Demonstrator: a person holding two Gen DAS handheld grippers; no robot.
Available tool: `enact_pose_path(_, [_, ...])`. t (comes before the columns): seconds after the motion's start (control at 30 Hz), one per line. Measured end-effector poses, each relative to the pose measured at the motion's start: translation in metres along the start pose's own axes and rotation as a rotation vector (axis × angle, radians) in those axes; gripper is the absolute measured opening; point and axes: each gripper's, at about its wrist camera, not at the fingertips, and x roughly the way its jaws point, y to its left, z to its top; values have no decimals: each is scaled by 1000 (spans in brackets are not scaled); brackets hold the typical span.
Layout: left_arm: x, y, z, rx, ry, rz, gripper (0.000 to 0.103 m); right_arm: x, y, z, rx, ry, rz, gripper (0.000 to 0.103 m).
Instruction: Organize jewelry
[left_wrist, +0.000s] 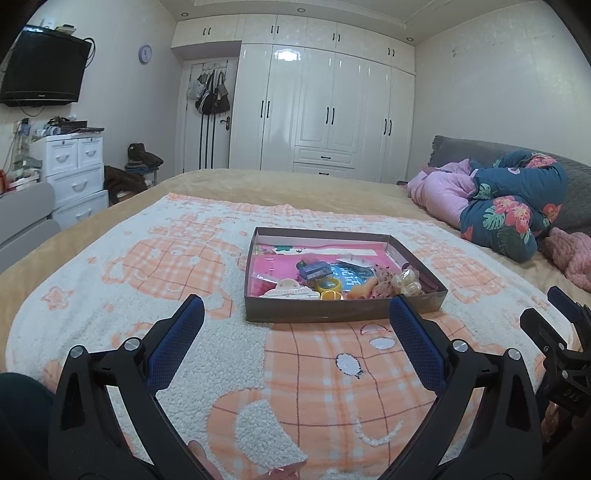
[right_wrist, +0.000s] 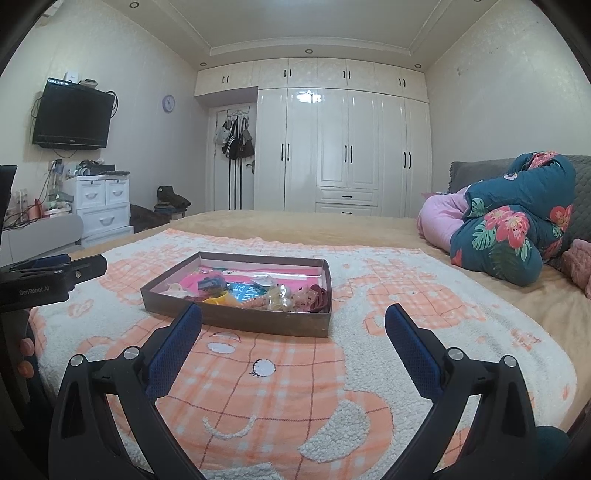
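Both my grippers hover spread and empty before the shallow brown cardboard tray (left_wrist: 343, 312).

My left gripper (left_wrist: 295, 332) and right gripper (right_wrist: 293, 334) hold nothing; beyond them, jewelry crowds the tray's near edge, so I should probably single out one piece.

I'm facing a bed (right_wrist: 295, 225) covered with an orange-and-white plaid fleece blanket (left_wrist: 280, 384) that fills my view from six o'clock up to centre. At twelve o'clock stands a glossy white wardrobe (left_wrist: 325, 110). Bags (right_wrist: 238, 138) hang on the door just left of it, with a purple wall clock (left_wrist: 145, 54) at eleven. A black television (left_wrist: 42, 72) is mounted at ten o'clock, above a cluttered white drawer unit (right_wrist: 103, 210). At three o'clock a floral quilt (right_wrist: 517, 225) lies bundled against a pink one (left_wrist: 439, 192).
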Motion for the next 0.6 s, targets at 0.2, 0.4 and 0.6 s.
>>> enact_pose_path(0.2, [0, 0, 0, -1, -2, 4, 92, 0, 1, 0, 1, -1, -1, 97])
enact_pose_path(0.4, [-1, 0, 0, 0, -4, 5, 92, -1, 1, -1, 2, 1, 0, 97])
enact_pose_path(0.6, [-1, 0, 0, 2, -3, 6, 92, -1, 2, -1, 3, 2, 0, 97])
